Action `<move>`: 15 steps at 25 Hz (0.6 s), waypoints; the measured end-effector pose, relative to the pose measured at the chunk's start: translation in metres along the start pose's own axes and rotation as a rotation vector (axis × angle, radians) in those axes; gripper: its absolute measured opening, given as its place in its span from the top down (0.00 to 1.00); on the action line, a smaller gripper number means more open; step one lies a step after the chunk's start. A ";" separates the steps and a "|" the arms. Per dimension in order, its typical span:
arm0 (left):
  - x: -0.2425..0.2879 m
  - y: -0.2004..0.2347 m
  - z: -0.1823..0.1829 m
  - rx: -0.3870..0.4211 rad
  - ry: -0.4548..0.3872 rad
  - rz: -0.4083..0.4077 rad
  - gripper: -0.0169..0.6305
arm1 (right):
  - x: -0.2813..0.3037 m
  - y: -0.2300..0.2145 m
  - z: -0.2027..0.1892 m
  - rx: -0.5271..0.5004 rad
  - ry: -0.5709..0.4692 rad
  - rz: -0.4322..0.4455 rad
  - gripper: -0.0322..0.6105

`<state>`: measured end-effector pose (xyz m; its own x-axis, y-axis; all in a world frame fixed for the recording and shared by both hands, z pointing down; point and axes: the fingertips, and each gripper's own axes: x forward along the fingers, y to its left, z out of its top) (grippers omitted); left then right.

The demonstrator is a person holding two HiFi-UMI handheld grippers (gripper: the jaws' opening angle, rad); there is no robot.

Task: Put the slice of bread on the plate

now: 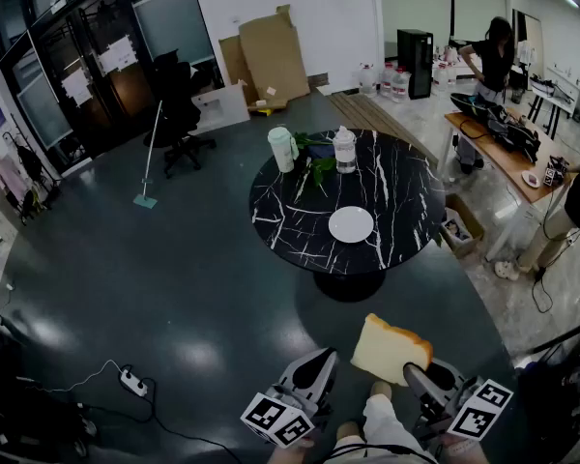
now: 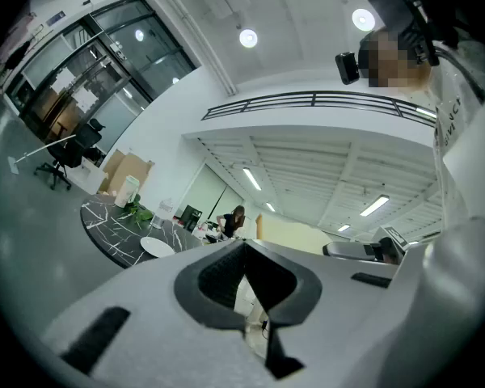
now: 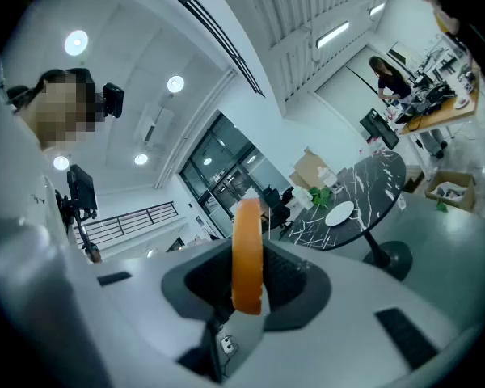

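A person's right gripper pinches a slice of bread by its lower edge, the pale crumb face and tan crust rising ahead of the fingers. In the right gripper view the slice stands on edge between the two dark pads, its orange-brown crust toward the camera, both pads of the right gripper pressed against its sides. The left gripper hangs just beside it to the left, level, its fingers pressed together with nothing between them; the left gripper view shows the pads of that gripper meeting at their tips. Well ahead of both sets of fingers stands a round black marble-patterned table on a single pedestal, and the white plate lies bare on its near half, set back from the near rim. A broad stretch of glossy dark floor separates the fingertips from the table's near edge. Beyond the plate, toward the far rim, stand a lidded pale cup, a clear plastic jar and a green leafy sprig. Far to the left of the fingers are a black office chair and a mop; a power strip lies on the floor near left.
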<state>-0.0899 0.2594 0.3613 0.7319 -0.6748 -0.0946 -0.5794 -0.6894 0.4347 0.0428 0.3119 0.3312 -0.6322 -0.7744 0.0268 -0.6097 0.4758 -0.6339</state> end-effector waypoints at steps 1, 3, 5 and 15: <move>0.001 0.004 -0.001 0.001 -0.003 0.001 0.96 | 0.003 -0.003 0.000 0.002 0.003 0.003 0.81; 0.006 0.012 0.000 0.000 -0.008 0.010 0.96 | 0.009 -0.009 0.002 0.006 0.007 0.010 0.81; 0.013 0.019 0.006 0.002 -0.015 0.026 0.96 | 0.018 -0.014 0.006 0.014 0.008 0.025 0.81; 0.078 0.058 0.033 0.060 -0.033 0.056 0.96 | 0.084 -0.055 0.049 0.004 0.043 0.106 0.81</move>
<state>-0.0778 0.1580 0.3493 0.6858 -0.7207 -0.1016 -0.6404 -0.6639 0.3861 0.0464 0.2008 0.3303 -0.7130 -0.7011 -0.0076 -0.5362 0.5522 -0.6384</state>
